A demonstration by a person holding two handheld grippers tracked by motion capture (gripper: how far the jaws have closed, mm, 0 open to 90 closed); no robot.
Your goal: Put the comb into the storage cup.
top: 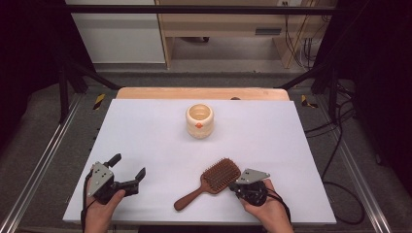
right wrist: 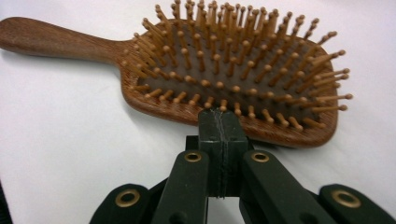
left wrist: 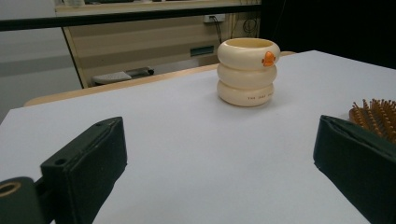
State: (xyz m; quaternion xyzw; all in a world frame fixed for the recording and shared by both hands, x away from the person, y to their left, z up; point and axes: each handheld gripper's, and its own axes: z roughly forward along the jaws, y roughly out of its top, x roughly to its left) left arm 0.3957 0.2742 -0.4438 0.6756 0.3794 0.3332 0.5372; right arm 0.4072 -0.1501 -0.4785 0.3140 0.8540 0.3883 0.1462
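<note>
Nudging the hairbrush [top: 211, 183] looks underway: your right tool [top: 236, 184], pressed together, meets its head; left tool [top: 127, 171] waits spread; cup [top: 199, 120] at twelve o'clock.

A hairbrush [right wrist: 224, 74] of dark, smooth-finished wood is being shown, its pins looking wooden too and set in a dull dark pad. A cream cup [left wrist: 248, 71] is being seen with a smooth, faintly glossy surface, like plastic or glazed ceramic. The table [top: 145, 145] is being covered by a matt white sheet. Matt black pads [left wrist: 88, 163] are being worn by the left gripper [top: 127, 171].
</note>
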